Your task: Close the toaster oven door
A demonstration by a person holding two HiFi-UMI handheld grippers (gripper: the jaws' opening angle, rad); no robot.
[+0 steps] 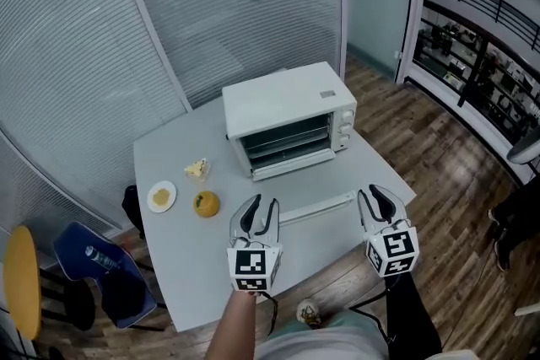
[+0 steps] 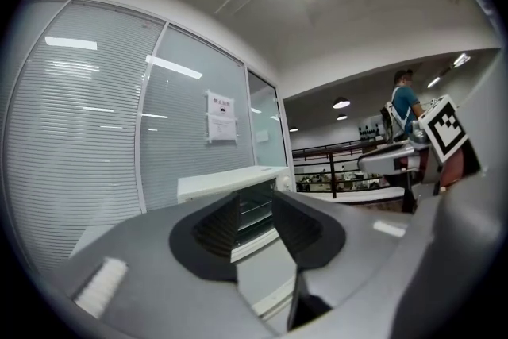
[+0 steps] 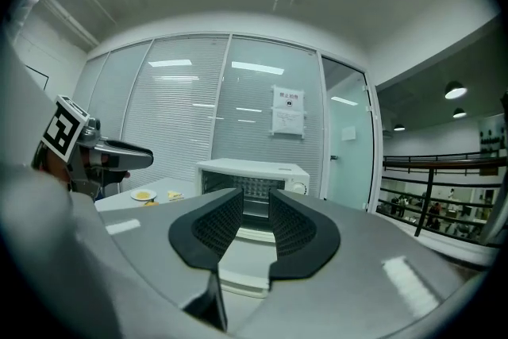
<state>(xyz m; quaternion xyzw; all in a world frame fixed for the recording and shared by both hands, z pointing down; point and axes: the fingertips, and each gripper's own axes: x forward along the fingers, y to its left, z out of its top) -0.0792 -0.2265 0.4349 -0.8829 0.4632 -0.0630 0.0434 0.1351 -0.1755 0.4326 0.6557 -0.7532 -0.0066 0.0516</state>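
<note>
Both grippers are held over the table's point(image 1: 169, 156) near edge. The left gripper's point(image 1: 257, 203) fingers are spread, with nothing caught between them. The right gripper's point(image 1: 376, 196) fingers are likewise parted and empty. The oven point(image 1: 287, 107) is seen straight ahead of both finger pairs. Its door point(image 1: 314, 206) is dropped flat open, the front rail lying between the two sets of fingertips.
</note>
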